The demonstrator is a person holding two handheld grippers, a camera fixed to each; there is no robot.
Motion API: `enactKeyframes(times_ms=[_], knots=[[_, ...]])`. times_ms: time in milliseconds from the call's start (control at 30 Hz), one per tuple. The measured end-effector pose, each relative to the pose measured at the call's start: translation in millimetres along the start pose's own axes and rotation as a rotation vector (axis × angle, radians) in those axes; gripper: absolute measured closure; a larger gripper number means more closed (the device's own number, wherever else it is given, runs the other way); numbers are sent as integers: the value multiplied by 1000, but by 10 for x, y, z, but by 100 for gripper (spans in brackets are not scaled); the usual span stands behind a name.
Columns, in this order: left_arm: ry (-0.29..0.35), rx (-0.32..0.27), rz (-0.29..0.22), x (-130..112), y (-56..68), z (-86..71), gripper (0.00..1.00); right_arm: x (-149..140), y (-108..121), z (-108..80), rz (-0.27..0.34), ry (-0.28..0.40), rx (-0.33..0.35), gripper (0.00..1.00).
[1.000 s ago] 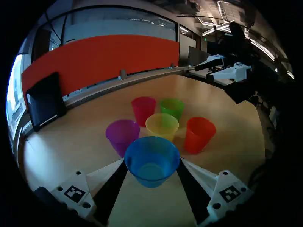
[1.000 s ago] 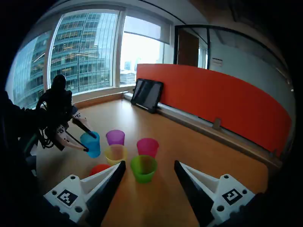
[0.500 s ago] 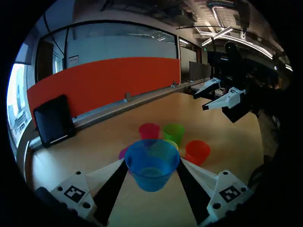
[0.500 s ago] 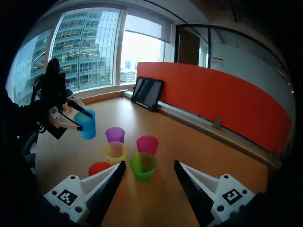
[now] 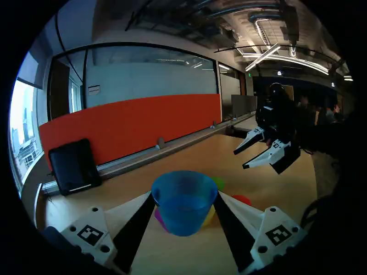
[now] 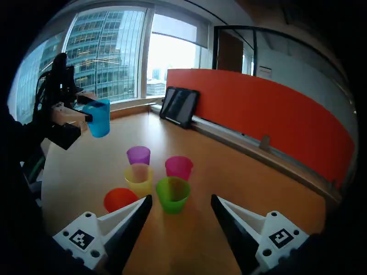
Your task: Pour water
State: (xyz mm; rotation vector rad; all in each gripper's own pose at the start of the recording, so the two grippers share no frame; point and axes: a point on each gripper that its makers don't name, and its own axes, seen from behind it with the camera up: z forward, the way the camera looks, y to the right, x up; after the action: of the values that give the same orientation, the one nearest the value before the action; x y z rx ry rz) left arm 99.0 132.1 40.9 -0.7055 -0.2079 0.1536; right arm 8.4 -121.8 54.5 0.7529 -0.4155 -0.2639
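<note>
Holding translucent blue plastic cup (image 5: 183,211), water inside, your left gripper (image 5: 183,195) presses both fingers on its sides, well above wooden table (image 6: 220,178). Your right gripper (image 6: 180,198) gapes wide, empty; green plastic cup (image 6: 173,192) stands on table just ahead.

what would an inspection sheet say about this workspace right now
surface: wooden table, no spills seen
job's things: blue cup held upright in the air; purple cup, pink cup, yellow cup, green cup and red cup clustered on the table
clutter: dark tablet leaning by the orange partition
grippers: left claw shut on blue cup; right claw open, empty
cables: nothing seen
surroundings: large windows, ceiling lights
</note>
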Motion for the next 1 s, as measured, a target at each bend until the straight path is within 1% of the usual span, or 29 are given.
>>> enactKeyframes(times_ms=[167,367,800,1000], knots=[[53,-1,-11,220,9,-51,13,-52,-13,28,-1,-10,10,1],[95,-9,-16,406,28,-94,13,-111,-48,67,-9,-20,28,1],[142,-13,0,697,65,-152,13,-302,-62,186,-15,-56,51,1],[152,-10,-14,782,49,-171,13,-402,-60,254,-21,-77,60,1]])
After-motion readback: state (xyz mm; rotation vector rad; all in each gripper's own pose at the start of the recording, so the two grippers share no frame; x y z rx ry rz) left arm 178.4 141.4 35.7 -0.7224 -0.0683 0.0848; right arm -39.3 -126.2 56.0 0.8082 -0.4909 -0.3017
